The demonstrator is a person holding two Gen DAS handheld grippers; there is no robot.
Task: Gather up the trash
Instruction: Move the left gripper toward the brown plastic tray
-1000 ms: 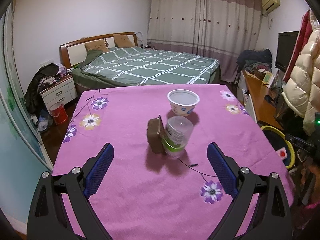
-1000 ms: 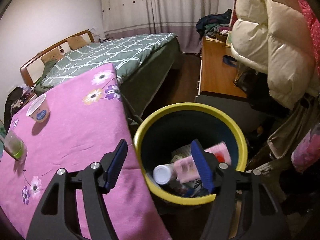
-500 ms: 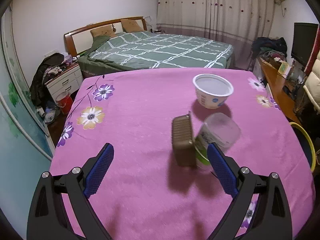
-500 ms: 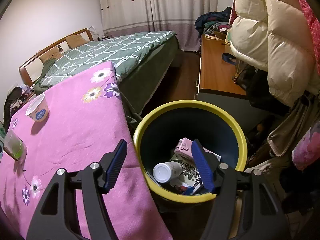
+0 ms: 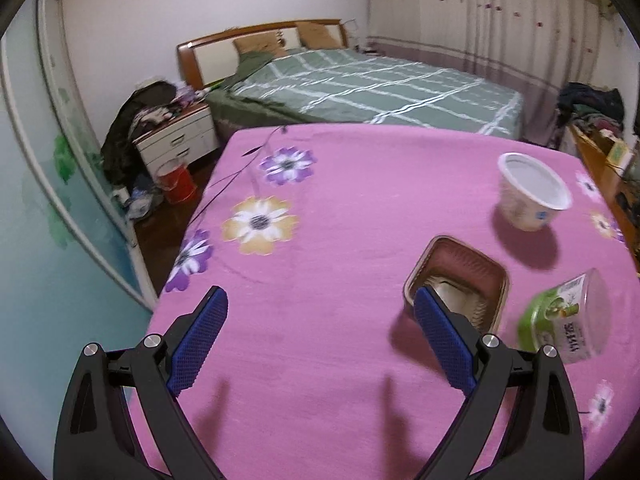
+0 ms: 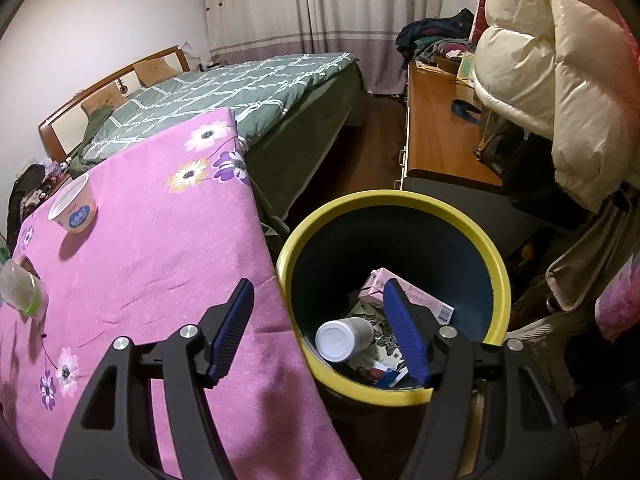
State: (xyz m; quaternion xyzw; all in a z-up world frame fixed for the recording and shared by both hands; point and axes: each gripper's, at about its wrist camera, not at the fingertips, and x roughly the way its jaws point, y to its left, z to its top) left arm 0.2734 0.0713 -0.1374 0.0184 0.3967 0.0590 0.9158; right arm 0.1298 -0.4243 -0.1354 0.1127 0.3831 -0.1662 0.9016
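Over the pink desk [image 5: 320, 280] the left gripper [image 5: 316, 334] has come closer and lower, fingers wide apart and empty. Its right finger now hides part of the brown tray [image 5: 460, 276], beside the green-label cup [image 5: 568, 320]; the white cup [image 5: 532, 192] stands farther back. Over the yellow-rimmed bin [image 6: 496, 264] the right gripper [image 6: 320, 328] stays open and empty; the pink carton [image 6: 380, 284] now lies inside.

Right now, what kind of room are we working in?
A lived-in bedroom, most likely at home: a bed with a green checked cover, a nightstand piled with clothes, and curtains across the far wall. The trash sits on a pink-clothed table.
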